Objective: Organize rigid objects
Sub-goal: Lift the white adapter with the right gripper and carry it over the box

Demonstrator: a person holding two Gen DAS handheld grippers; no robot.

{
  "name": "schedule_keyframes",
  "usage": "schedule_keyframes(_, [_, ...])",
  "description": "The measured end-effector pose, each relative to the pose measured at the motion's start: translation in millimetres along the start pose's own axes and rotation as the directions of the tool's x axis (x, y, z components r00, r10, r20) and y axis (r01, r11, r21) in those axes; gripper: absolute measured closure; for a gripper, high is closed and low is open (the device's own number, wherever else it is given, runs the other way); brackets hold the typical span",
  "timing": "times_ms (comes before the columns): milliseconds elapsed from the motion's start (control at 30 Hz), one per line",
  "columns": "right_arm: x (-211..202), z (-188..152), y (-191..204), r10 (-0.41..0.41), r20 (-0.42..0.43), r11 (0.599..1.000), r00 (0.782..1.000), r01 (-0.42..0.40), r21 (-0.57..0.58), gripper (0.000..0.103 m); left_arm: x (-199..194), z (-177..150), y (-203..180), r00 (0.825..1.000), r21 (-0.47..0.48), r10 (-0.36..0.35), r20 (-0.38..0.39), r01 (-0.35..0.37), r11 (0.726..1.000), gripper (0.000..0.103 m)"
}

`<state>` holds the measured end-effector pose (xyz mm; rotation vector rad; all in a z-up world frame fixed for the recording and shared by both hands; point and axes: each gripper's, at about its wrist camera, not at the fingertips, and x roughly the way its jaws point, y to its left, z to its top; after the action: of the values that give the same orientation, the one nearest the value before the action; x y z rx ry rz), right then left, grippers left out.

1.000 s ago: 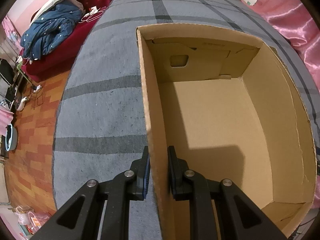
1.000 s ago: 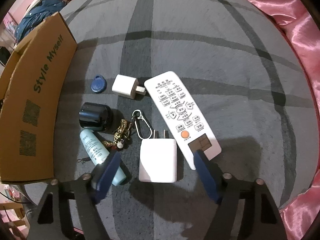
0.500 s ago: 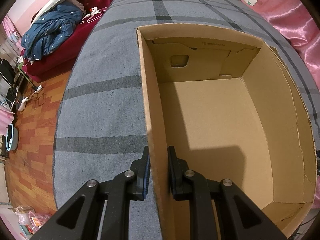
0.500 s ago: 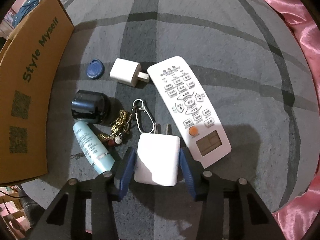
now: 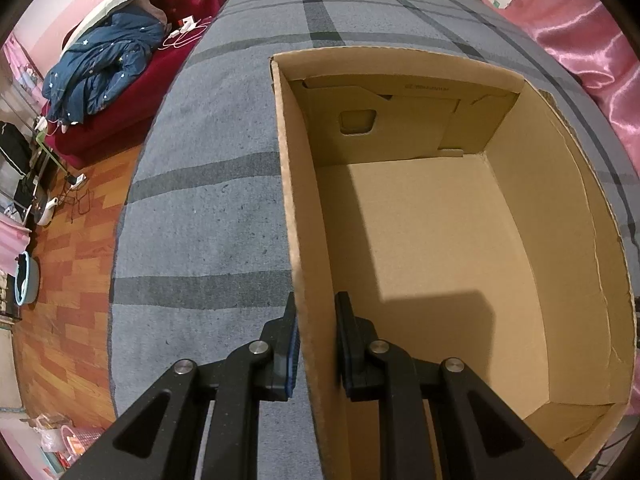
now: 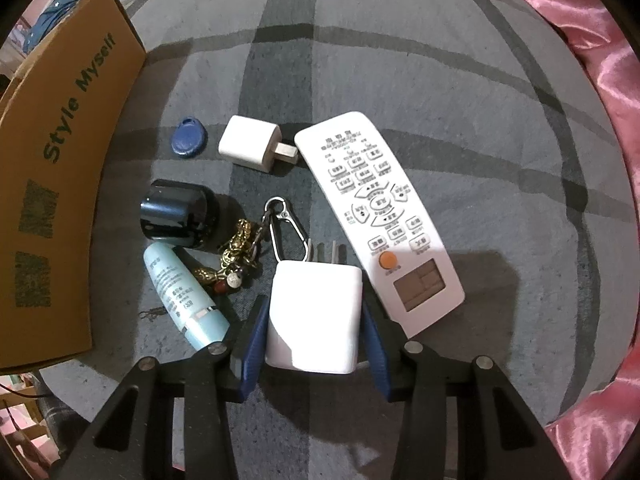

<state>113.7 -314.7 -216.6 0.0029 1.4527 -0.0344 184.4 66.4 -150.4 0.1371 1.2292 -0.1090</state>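
My left gripper [image 5: 314, 312] is shut on the left wall of an open, empty cardboard box [image 5: 440, 240], one finger outside and one inside. The box's outer side [image 6: 52, 184] reads "Style Myself" in the right wrist view. My right gripper [image 6: 314, 320] is shut on a large white charger [image 6: 314, 316] with its prongs pointing away. Around it on the grey plaid cloth lie a white remote [image 6: 376, 216], a small white plug adapter [image 6: 252, 144], a blue key fob [image 6: 188, 142], a black round jar [image 6: 176, 214], a pale blue tube [image 6: 184, 296] and a gold keychain with carabiner [image 6: 256, 248].
The grey plaid cloth [image 5: 208, 200] covers a bed. Its left edge drops to a wooden floor [image 5: 60, 300] with a red sofa and blue jacket [image 5: 104, 64]. Pink satin fabric [image 6: 600, 60] borders the right side.
My right gripper moved forward and closed on the large white charger, which looks slightly raised now. My left gripper stayed clamped on the box wall.
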Motion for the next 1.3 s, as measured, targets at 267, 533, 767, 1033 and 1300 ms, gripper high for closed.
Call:
schedule_keyframes(267, [-27,-2,10,-0.015,0.026,1.0,1.0,0.015,0.009,0.056,0,1,2,1.0,-0.007,-0.007,-0.002,0.007,1.0,0.085])
schedule_keyframes(533, [-59,0,24,-0.017,0.068,1.0,0.998,0.018,-0.006,0.056,1,1,3,1.0,-0.01,-0.011,-0.002,0.011,1.0,0.085])
schedule_keyframes(767, [-81,11,34,-0.012,0.108,1.0,0.994,0.015,-0.027,0.056,1,0,2,1.0,-0.006,-0.008,-0.002,0.008,1.0,0.085])
schedule_keyframes(1033, [-102,27,50,-0.008,0.152,0.998,0.988,0.018,-0.063,0.056,1,0,2,1.0,-0.004,-0.007,-0.002,0.007,1.0,0.085])
schedule_keyframes(1300, [-123,37,72,0.001,0.19,0.994,0.982,0.019,-0.105,0.056,1,0,2,1.0,-0.006,-0.007,-0.001,0.007,1.0,0.085])
